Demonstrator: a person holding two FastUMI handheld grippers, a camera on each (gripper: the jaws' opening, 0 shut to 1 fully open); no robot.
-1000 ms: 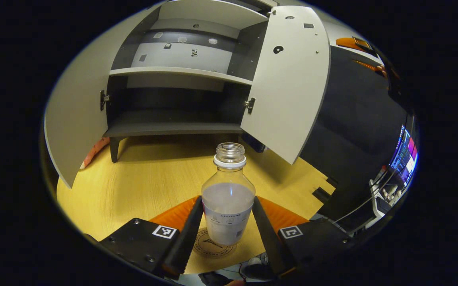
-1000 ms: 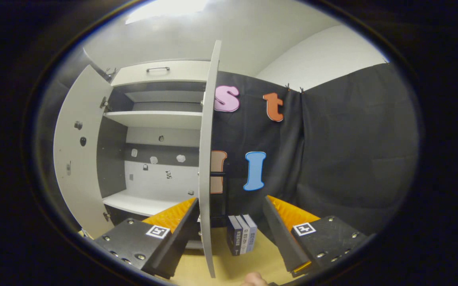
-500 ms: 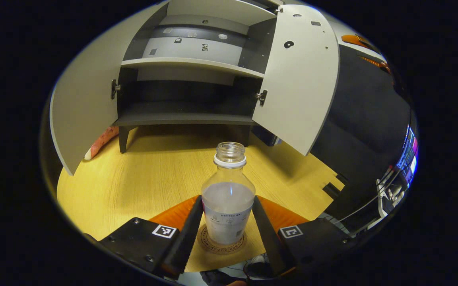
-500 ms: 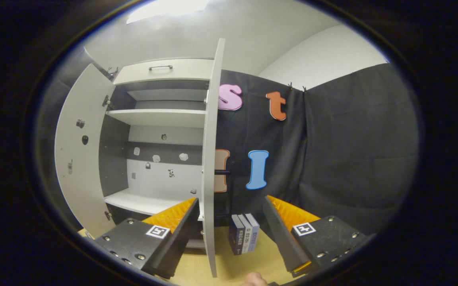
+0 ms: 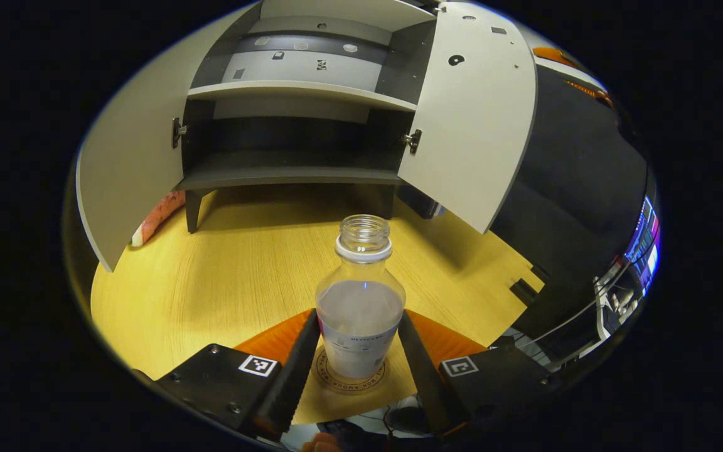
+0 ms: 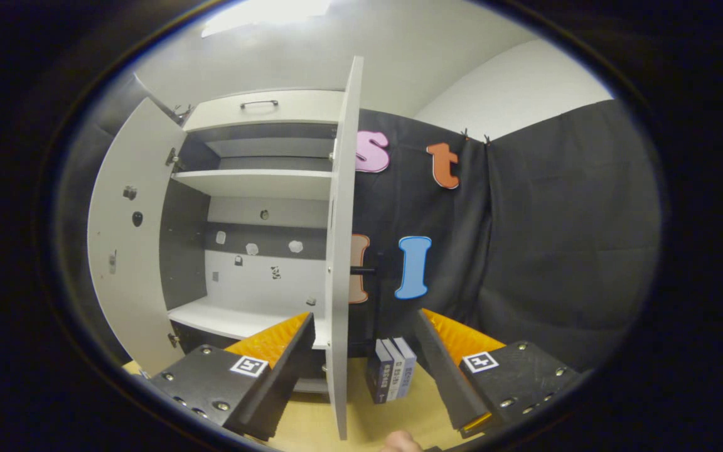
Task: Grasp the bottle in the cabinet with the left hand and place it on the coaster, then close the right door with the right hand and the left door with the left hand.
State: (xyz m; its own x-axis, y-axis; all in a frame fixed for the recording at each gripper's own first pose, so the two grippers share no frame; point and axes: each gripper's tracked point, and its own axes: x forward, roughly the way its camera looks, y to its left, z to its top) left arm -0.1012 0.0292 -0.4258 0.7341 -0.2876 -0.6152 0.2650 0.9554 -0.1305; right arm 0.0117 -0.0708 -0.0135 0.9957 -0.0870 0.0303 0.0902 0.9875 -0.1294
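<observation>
In the left gripper view, the left gripper [image 5: 358, 361] has its fingers clamped on the bottle [image 5: 360, 314], which stands upright, open mouth toward 12 o'clock, its base now on the coaster [image 5: 350, 376]; a second ago it sat off-centre. The yellow worktop [image 5: 223, 276] runs on to the cabinet [image 5: 299, 100], both doors open. In the right gripper view, the right gripper [image 6: 364, 351] has its fingers apart, the right door [image 6: 339, 276] edge-on between them, books [image 6: 393, 376] beyond.
</observation>
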